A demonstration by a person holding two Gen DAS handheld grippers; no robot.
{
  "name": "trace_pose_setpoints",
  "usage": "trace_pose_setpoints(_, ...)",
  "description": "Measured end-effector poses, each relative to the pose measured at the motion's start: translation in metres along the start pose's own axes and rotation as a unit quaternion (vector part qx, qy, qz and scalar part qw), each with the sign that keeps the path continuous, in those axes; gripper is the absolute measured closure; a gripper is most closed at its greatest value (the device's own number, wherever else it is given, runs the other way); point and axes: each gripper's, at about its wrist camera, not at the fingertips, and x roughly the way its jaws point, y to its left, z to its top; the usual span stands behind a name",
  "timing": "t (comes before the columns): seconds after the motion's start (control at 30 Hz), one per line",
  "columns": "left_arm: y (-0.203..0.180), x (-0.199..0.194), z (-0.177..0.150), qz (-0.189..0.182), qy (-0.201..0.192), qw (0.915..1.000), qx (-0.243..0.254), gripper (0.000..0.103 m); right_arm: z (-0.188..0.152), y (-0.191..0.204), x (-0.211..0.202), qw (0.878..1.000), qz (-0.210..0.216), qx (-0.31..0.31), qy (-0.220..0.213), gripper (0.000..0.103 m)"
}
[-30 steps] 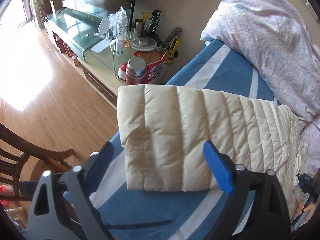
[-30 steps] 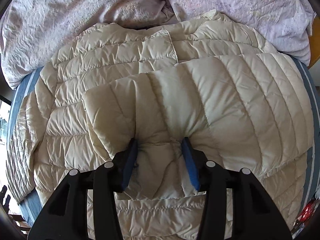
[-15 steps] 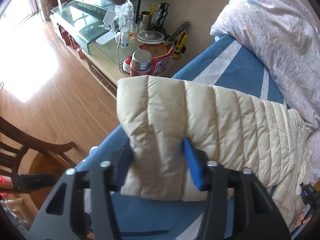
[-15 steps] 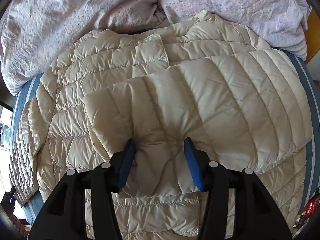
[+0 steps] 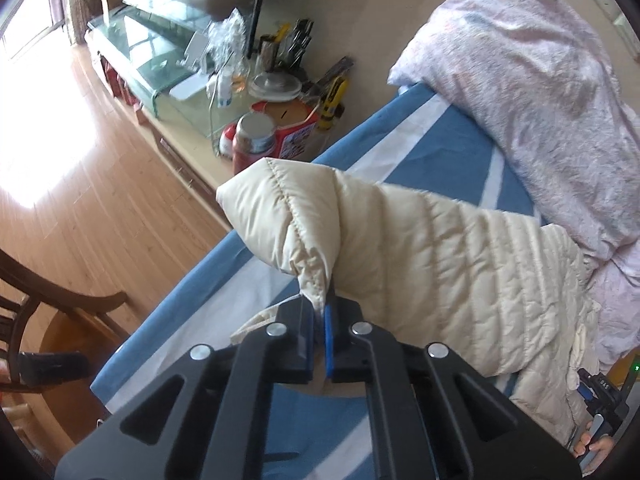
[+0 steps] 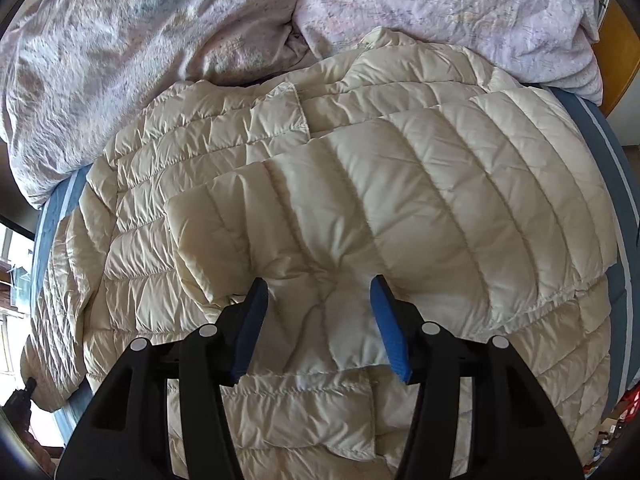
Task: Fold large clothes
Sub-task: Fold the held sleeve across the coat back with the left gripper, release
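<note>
A: Why is the sleeve end [image 5: 304,220] raised off the blue bedsheet [image 5: 448,160]?

B: It is clenched at its cuff by the left gripper [image 5: 318,334], presumably to be folded over the jacket body [image 6: 192,184].

A: And the right gripper [image 6: 316,320]?

B: It is spread wide; the other sleeve [image 6: 400,200], already laid across, is pressed down between its fingers.

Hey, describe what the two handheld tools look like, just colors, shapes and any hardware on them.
Both match. The left tool has a black angular frame with cut-out windows, silver round rivets at the joints, and two flat fingers faced with blue pads. The right tool has the same black frame, silver rivets and blue textured pads. No cables, sleeves or markings show on either.
</note>
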Motion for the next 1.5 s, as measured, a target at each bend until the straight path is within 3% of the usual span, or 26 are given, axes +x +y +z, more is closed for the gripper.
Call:
trace_pose_setpoints(0.1,-0.022,-0.021,0.005,-0.013,-0.024,0.9995,0.016,0.100,-0.001,-0.015,-0.006,1.000,0.010,0.005,-0.002,0.047)
trace_pose_setpoints(0.17,-0.044,-0.039,0.007,-0.027,-0.045,0.9982,0.031,0.100,0.000,-0.026,-0.010,1.000,0.016,0.007,-0.004,0.038)
trace_pose_setpoints(0.23,-0.068,-0.056,0.008,-0.041,-0.061,0.9963,0.046,0.100,-0.001,-0.033,-0.012,1.000,0.023,0.007,-0.008,0.037)
trace_pose_setpoints(0.5,-0.202,-0.112,-0.021,-0.118,-0.097,0.9797,0.130,0.100,-0.004,-0.064,-0.017,0.999,0.038,-0.016,-0.013,0.030)
trace_pose_setpoints(0.73,-0.310,-0.109,-0.070,-0.160,-0.074,0.9630,0.204,0.100,-0.015,-0.104,-0.022,0.999,0.021,-0.042,-0.018,0.030)
trace_pose_setpoints(1.03,-0.432,-0.069,-0.152,-0.205,0.002,0.9338,0.293,0.100,-0.036,-0.158,-0.028,0.999,0.004,-0.035,-0.018,0.030)
trace_pose_setpoints(1.23,-0.486,-0.036,-0.200,-0.210,0.047,0.9179,0.333,0.100,-0.050,-0.194,-0.033,1.000,-0.001,-0.009,-0.016,0.030)
trace_pose_setpoints(1.5,-0.515,0.005,-0.238,-0.202,0.094,0.9096,0.351,0.096,-0.059,-0.222,-0.036,1.000,-0.013,0.013,-0.013,0.030)
